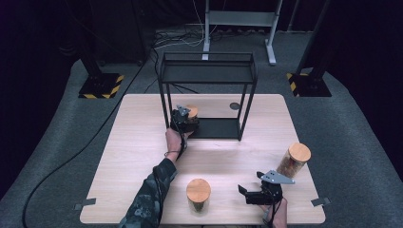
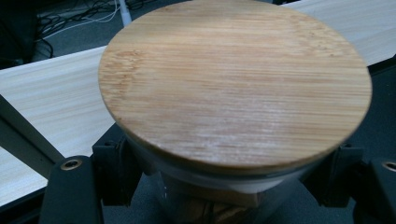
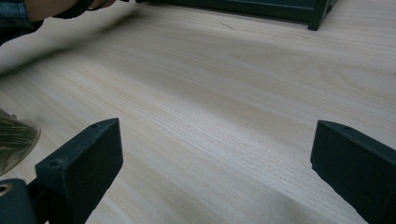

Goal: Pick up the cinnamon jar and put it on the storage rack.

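Note:
A glass jar with a round bamboo lid (image 2: 233,84) sits between the jaws of my left gripper (image 2: 229,186), which press on its body just under the lid. From above, the left gripper (image 1: 184,118) holds that jar (image 1: 192,110) at the front left corner of the black metal rack (image 1: 207,71), by its lower shelf (image 1: 218,128). My right gripper (image 1: 243,194) rests near the table's front right, open and pointing left. In its own view the right gripper (image 3: 215,168) has only bare wood between the wide-apart jaws.
A second bamboo-lidded jar (image 1: 198,190) stands at the front middle, just left of the right gripper; its glass base (image 3: 14,140) shows at that view's left edge. A third jar (image 1: 293,159) stands at the right. The wooden table (image 1: 142,142) lies on grey floor.

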